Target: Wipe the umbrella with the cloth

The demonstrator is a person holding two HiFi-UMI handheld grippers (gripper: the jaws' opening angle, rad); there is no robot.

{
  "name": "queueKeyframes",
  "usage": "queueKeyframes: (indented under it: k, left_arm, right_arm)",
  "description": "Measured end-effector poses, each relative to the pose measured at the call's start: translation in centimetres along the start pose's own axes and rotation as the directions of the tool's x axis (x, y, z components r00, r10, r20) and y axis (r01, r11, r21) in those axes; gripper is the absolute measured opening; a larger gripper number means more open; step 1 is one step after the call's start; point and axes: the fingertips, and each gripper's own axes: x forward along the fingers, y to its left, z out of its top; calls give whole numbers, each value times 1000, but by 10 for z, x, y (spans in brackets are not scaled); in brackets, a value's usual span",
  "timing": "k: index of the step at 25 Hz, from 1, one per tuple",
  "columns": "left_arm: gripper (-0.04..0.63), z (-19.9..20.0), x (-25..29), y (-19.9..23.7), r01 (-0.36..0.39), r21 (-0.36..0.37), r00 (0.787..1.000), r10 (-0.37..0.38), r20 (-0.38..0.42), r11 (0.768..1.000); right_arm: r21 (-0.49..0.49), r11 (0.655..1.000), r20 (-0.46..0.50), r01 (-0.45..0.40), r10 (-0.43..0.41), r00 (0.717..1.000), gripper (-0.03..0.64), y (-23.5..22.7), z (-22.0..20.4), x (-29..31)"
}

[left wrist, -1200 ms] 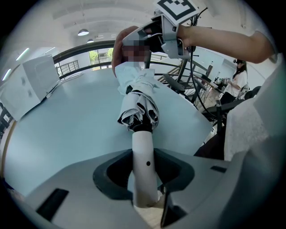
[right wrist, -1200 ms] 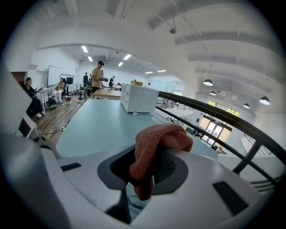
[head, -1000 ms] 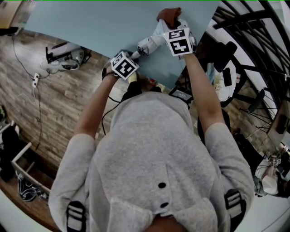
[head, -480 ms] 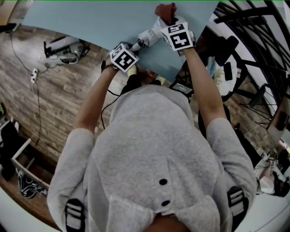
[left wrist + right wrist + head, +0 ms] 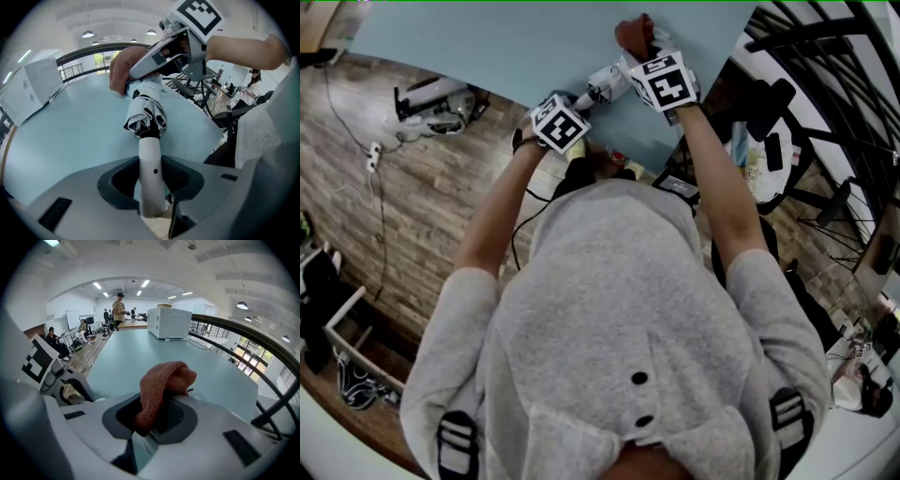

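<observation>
Fingers [image 5: 114,183] of my left gripper [image 5: 151,185] are clamped on the white handle [image 5: 151,161] of the umbrella [image 5: 145,112]. The right gripper [image 5: 154,420] pinches the cloth [image 5: 161,380] between its pads, with a fold bulging out in front. I work over the pale blue table [image 5: 487,47], near its edge; whether the umbrella touches the top I cannot tell. The umbrella is folded and points away from the left gripper, held by the handle so the whole canopy is free for wiping. In the left gripper view the cloth sits against the far part of the canopy, under the right gripper, so I judge the wipe to be under way, with the fabric nearer the handle probably yet to do. Bunching the cloth gives me a thick wad to press with. A black railing [image 5: 234,333] runs beside the table, and a white box [image 5: 168,322] stands on it well apart. People [image 5: 119,308] are far back, and a device [image 5: 431,103] with cables lies on the wood floor to my left. None of this blocks the wiping path; only the right gripper's own body hides the contact spot.
</observation>
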Motion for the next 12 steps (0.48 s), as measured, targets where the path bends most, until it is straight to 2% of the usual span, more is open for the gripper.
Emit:
queueKeyframes:
  k: [5,12]
  left_arm:
    - [152,-1,2,-1,8,-4,1000,-8,-1,1000]
    - [152,-1,1,1,2,-4,1000,-2,-6,1000]
  right_arm:
    - [-50,998,-40,-33,31,999,81,17,-6,6]
    - [-26,997,-42,-69,68,997,81,25,-4,8]
